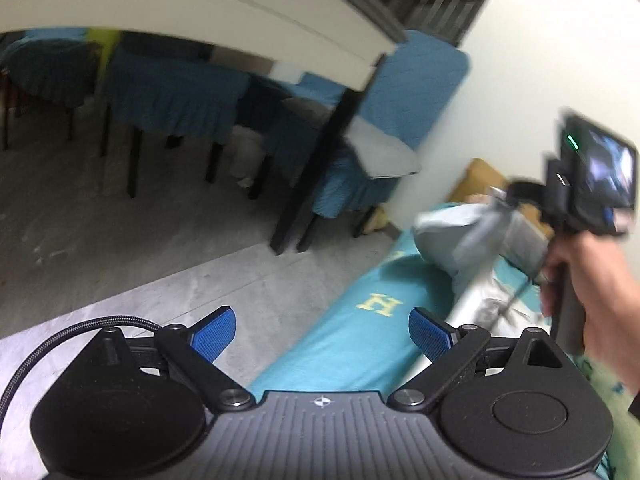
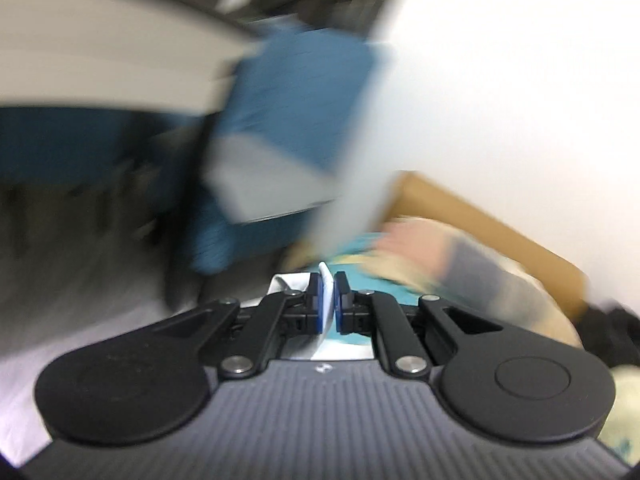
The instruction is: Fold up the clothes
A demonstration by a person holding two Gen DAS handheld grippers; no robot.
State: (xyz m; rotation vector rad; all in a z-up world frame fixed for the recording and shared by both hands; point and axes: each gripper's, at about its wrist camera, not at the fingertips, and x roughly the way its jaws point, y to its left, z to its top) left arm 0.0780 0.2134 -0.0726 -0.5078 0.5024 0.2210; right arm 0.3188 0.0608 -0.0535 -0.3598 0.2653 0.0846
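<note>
One yellow letter "H" (image 1: pixel 380 303), printed on the teal cloth (image 1: pixel 344 344), seen upside down in the left wrist view. Part of another yellow mark (image 1: pixel 396 255) farther up the same cloth, half hidden under a grey garment (image 1: pixel 452 236), too cut off to read. Small round cross sign (image 1: pixel 319 402) on the grey body of the left gripper, and the same kind of sign (image 2: pixel 323 368) on the right one, blurred. No other words or numbers clear enough to read; right wrist view very blurry.

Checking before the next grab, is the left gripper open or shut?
Open: the left gripper shows its blue pads spread wide apart, with nothing between them.
</note>
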